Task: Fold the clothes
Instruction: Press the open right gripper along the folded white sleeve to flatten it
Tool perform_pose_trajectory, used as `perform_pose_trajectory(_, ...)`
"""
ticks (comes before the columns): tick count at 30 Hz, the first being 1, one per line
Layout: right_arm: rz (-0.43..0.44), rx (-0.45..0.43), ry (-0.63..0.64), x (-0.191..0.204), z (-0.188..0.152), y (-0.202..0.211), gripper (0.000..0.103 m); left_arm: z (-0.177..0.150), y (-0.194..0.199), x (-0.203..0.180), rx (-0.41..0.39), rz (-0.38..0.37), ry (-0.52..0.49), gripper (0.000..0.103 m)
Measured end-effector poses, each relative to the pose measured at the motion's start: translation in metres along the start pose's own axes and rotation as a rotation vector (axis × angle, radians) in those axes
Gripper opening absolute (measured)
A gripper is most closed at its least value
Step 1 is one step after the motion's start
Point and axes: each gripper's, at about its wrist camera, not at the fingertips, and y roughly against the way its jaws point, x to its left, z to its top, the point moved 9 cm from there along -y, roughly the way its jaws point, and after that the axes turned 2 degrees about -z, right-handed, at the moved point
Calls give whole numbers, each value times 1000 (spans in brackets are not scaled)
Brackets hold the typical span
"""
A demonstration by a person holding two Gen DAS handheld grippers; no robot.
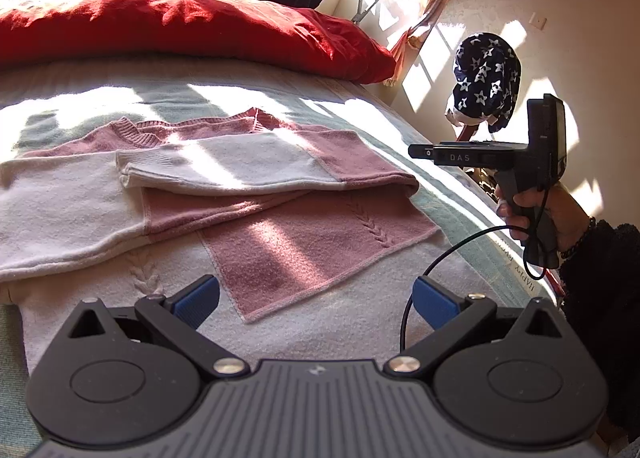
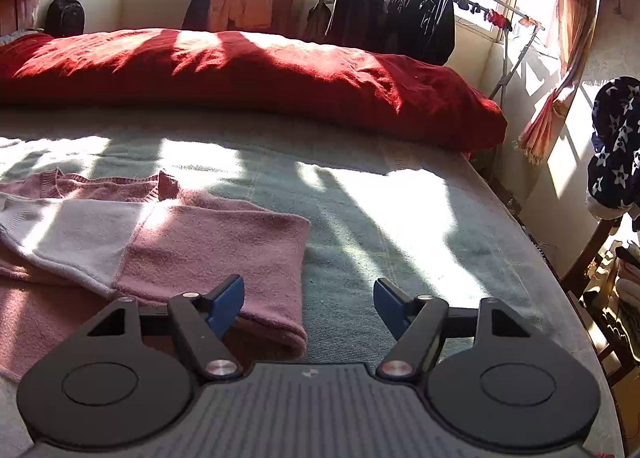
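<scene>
Pink-and-cream knit: sweater (image 1: pixel 224 193) is lying flat on the bed ahead of both tongs, its sleeves lying folded across the body.
Left gripper (image 1: pixel 316 304): jaws are standing wide, holding nothing, above the hem.
Right gripper (image 2: pixel 309 304): jaws are gaping, empty, beside the folded sleeve edge.
Surface: green blanket (image 2: pixel 400 217) is stretching bare rightward.
Room: red duvet (image 2: pixel 240 69) is lying beyond.

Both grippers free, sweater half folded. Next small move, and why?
Probably bring the right gripper down onto the sweater's folded right edge and close. Both sleeves already lie across the body, its jaws are open with nothing between them, and the left gripper hovers open over the hem.
</scene>
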Motion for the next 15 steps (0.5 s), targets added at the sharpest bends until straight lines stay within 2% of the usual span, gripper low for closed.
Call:
perform_pose_trajectory(2,70,12,-45,10,8,-7,60,0,-1,1,3,4,0,102)
perform_pose_trajectory(4,144,68,-110,17,-1,-20,56,0,-1,1,6,5,1,102)
perform_pose_trajectory(7,159,149,-172,14,-36,-40,56,-1,-2,3,8,1,4,102)
perform_pose_trajectory(11,162,103,-199,9,-42,-35,56,-1,-2,5,9,5,7,102)
perform_pose_trajectory(15,178,49,-117,29,-8,-23,56,-1,-2,6,6,9,10,102)
